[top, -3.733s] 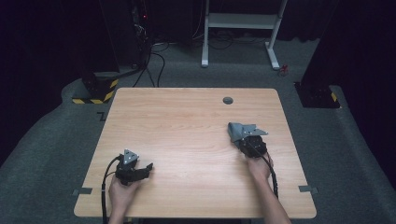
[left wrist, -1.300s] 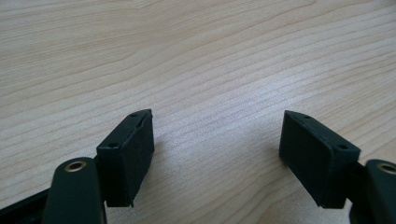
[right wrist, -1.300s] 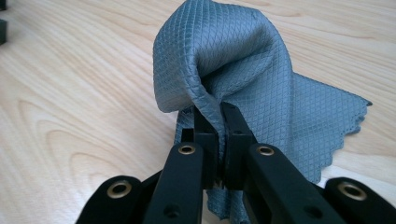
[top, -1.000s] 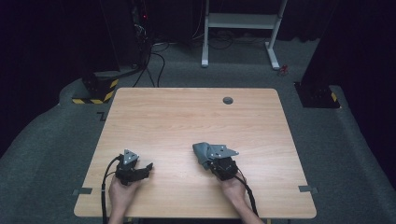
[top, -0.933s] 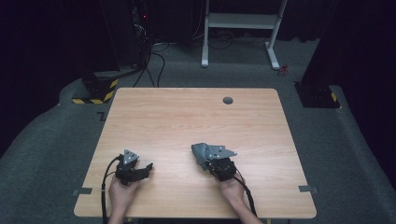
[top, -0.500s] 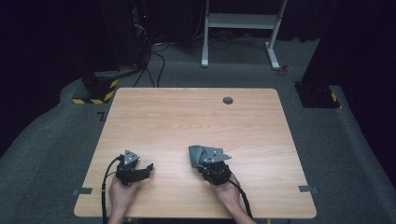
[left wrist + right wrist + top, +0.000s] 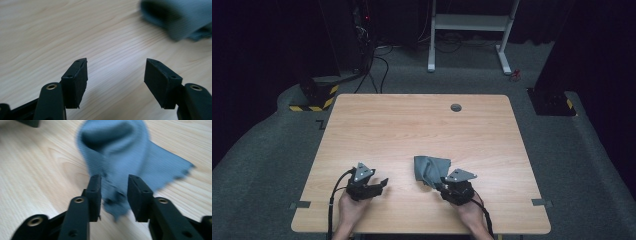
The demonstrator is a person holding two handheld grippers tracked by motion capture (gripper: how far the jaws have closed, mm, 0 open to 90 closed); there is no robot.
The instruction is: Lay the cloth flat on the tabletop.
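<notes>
- The wooden bench [image 7: 412, 125] carried everything, with a small dark round fitting [image 7: 456, 107] near its far edge.
- The grey-blue cloth [image 7: 430, 170] lay crumpled on the near half of the bench, right of centre, between the two hands.
- The right claw [image 7: 114, 195] stood part-way apart astride the cloth's near corner; its pads did not clearly press the fabric, so it looked released.
- The left claw [image 7: 116, 82] had just been closing a little, yet gaped wide over bare wood, the cloth [image 7: 180, 20] beyond it.
</notes>
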